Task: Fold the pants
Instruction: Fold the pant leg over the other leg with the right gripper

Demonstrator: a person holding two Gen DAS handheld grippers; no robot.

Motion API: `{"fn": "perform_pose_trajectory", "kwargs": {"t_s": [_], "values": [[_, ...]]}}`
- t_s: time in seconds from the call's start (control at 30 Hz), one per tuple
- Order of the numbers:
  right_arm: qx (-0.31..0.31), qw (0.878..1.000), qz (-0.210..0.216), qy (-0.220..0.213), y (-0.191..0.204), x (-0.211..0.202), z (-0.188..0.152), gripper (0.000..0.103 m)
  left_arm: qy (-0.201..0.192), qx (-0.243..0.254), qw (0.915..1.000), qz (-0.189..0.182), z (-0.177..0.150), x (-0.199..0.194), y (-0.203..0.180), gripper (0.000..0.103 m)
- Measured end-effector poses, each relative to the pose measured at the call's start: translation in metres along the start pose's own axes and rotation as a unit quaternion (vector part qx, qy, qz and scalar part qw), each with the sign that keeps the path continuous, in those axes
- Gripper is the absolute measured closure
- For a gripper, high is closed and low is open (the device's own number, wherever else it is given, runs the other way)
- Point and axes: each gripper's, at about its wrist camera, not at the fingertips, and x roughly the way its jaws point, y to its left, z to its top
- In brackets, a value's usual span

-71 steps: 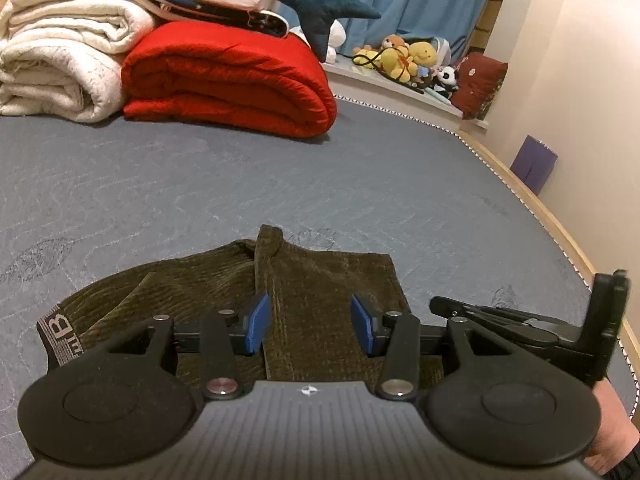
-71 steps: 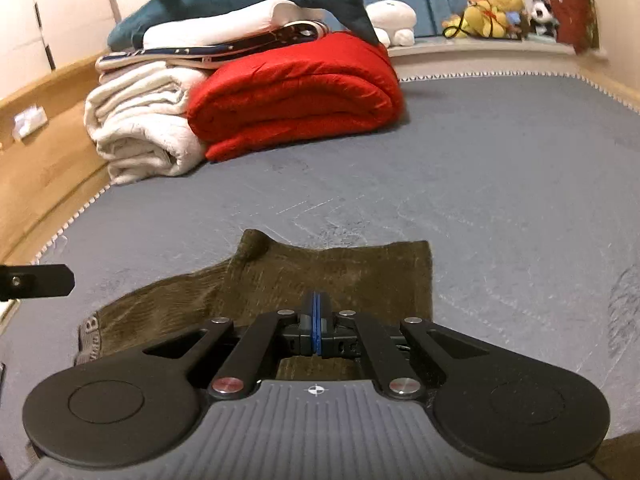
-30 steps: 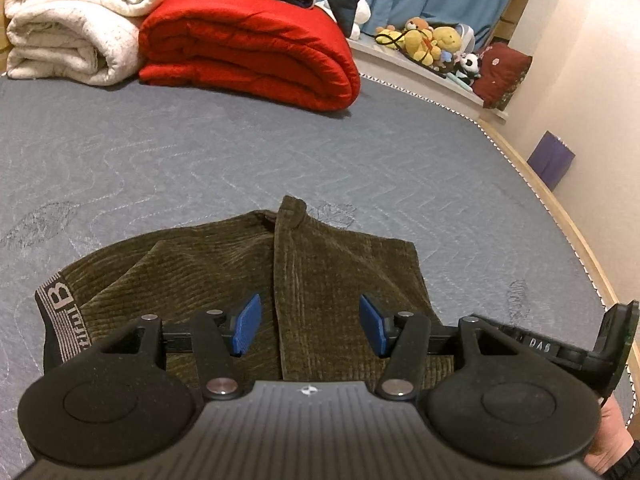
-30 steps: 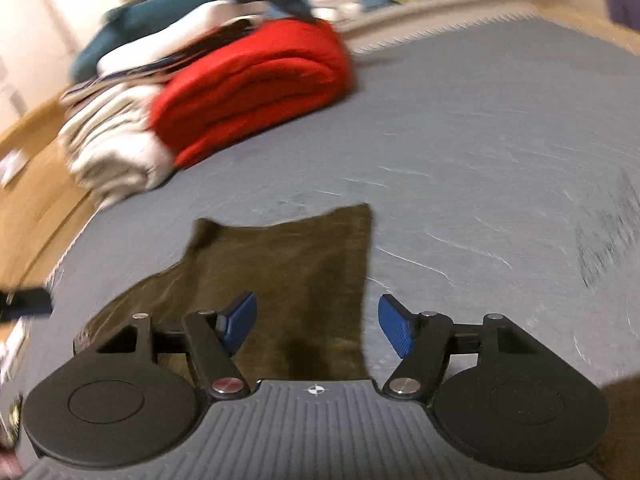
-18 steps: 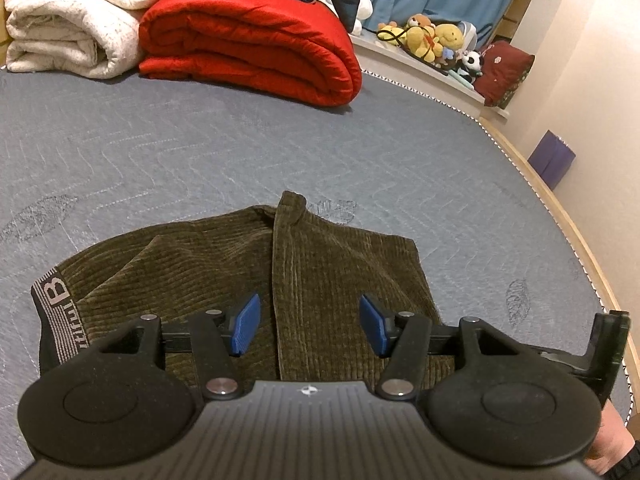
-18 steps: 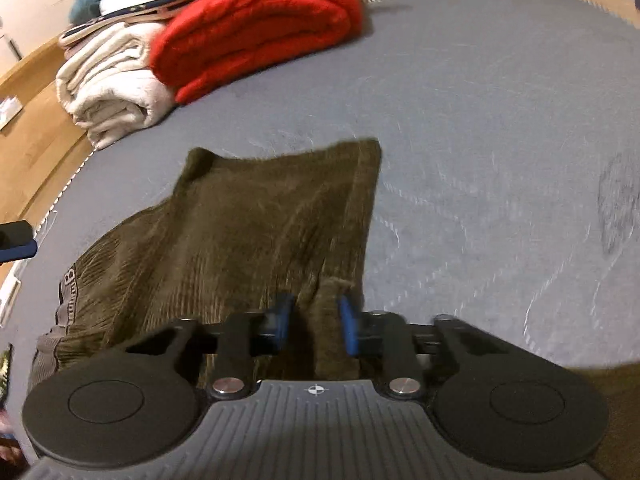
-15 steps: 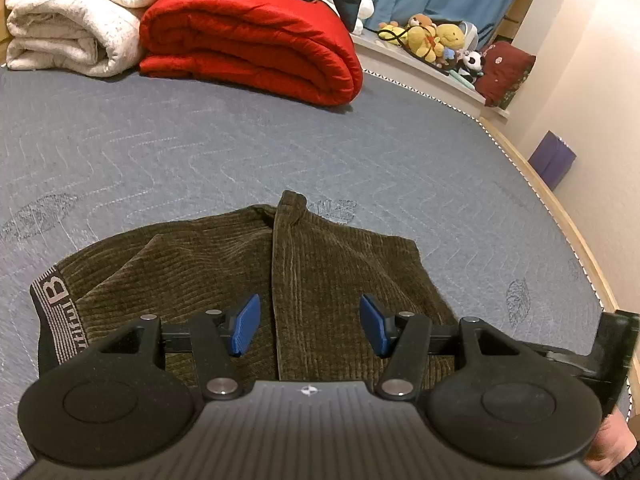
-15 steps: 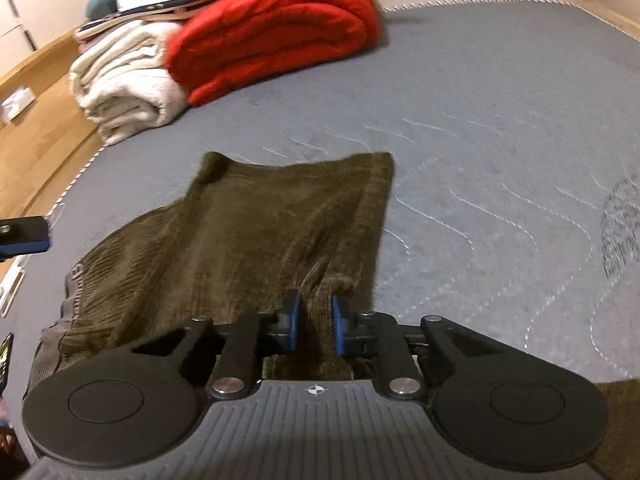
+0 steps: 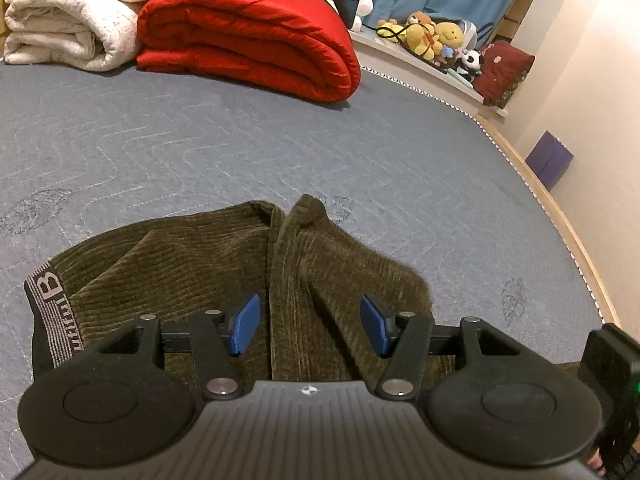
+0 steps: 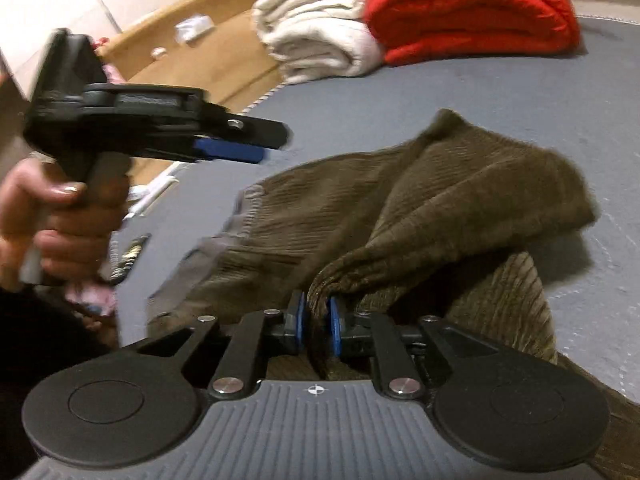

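Note:
Dark olive corduroy pants (image 9: 224, 268) lie folded on the grey mattress (image 9: 200, 152), with a lettered waistband (image 9: 48, 300) at the left. My left gripper (image 9: 310, 330) is open above the pants, touching nothing. My right gripper (image 10: 317, 326) is shut on a fold of the pants (image 10: 440, 208) and lifts it off the mattress, so the right leg bunches up. The left gripper (image 10: 224, 150) also shows at the upper left of the right wrist view, held in a hand.
A red folded duvet (image 9: 248, 36) and white rolled blankets (image 9: 64, 12) lie at the far end of the mattress. Stuffed toys (image 9: 432, 36) sit on a ledge at the back right. The wooden bed frame (image 9: 560, 232) runs along the right edge.
My right gripper has closed on the pants' near edge, raised it and swung left, so the fabric now bunches. The left gripper stays open and hardly moved.

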Motion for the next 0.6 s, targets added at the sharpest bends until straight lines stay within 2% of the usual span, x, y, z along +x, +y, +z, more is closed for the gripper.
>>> {"fn": "perform_pose_trajectory", "kwargs": {"t_s": [0.03,0.07,0.1,0.13,0.23,0.37,0.53,0.6], "values": [[0.022,1.0,-0.005,-0.013,-0.006,-0.004,0.002,0.06,-0.001,-0.001,1.0,0.0,0.0,-0.001,0.0,0.041],[0.044,0.998,-0.012,-0.032,-0.012,-0.009,0.004,0.049,-0.001,-0.001,1.0,-0.001,0.0,-0.001,0.001,0.041],[0.066,0.996,-0.022,-0.051,-0.018,-0.015,0.007,0.032,-0.001,-0.001,1.0,-0.001,0.001,-0.001,0.001,0.041],[0.091,0.993,-0.031,-0.067,-0.024,-0.018,0.008,0.024,0.0,-0.001,1.0,-0.001,0.001,0.0,0.001,0.041],[0.188,0.977,-0.038,-0.095,-0.055,-0.021,0.009,0.023,0.002,-0.001,1.0,-0.001,0.002,0.002,0.002,0.041],[0.284,0.951,-0.045,-0.114,-0.085,-0.004,0.005,0.023,0.004,-0.001,1.0,0.001,0.002,0.004,0.002,0.041],[0.362,0.922,-0.033,-0.131,-0.107,0.018,0.004,0.024,0.007,0.002,0.9999,0.008,0.0,0.007,0.003,0.04],[0.379,0.916,-0.033,-0.13,-0.111,0.022,0.002,0.024,0.01,0.003,0.9999,0.009,-0.001,0.008,0.005,0.04]]}}
